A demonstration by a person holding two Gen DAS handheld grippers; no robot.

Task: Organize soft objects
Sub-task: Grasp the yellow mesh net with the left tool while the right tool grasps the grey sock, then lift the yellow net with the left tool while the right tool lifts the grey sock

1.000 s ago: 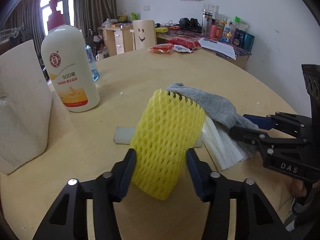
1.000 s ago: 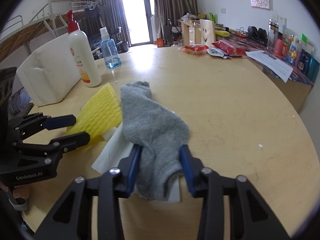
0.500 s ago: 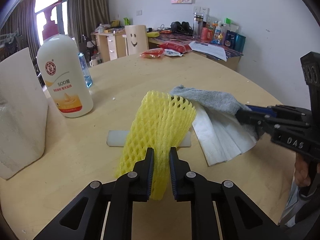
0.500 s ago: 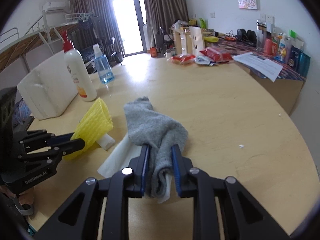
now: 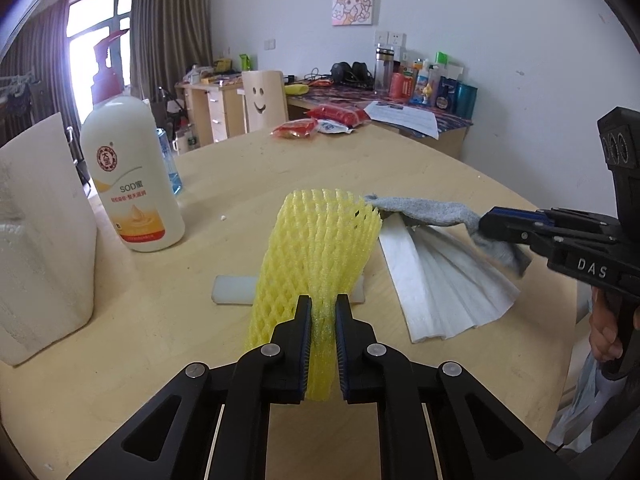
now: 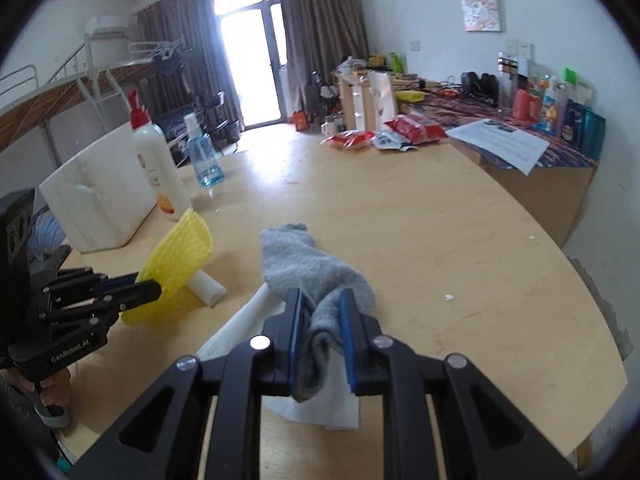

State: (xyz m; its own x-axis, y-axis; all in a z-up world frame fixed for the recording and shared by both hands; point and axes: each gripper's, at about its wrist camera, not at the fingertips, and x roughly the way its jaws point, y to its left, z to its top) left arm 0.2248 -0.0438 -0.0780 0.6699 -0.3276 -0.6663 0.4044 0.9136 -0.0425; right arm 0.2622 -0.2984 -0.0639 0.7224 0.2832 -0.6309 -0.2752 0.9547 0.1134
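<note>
My left gripper (image 5: 322, 312) is shut on a yellow foam net sleeve (image 5: 320, 248), lifted off the round wooden table (image 5: 280, 168); it also shows in the right wrist view (image 6: 176, 264). My right gripper (image 6: 320, 308) is shut on a grey sock (image 6: 308, 268), raised above a stack of white tissues (image 6: 316, 408). In the left wrist view the sock (image 5: 424, 210) hangs from the right gripper (image 5: 486, 224) over the tissues (image 5: 440, 280). A white foam stick (image 5: 232, 294) lies on the table behind the yellow sleeve.
A white lotion pump bottle (image 5: 134, 172) and a white foam block (image 5: 36, 240) stand at the left. A blue spray bottle (image 6: 202, 156) stands behind them. Red snack packets (image 5: 320, 120) lie at the far edge. A cluttered desk (image 6: 520, 128) stands beyond.
Both grippers closed, the left on the yellow sleeve and the right on the sock, and then lifted them off the table.
</note>
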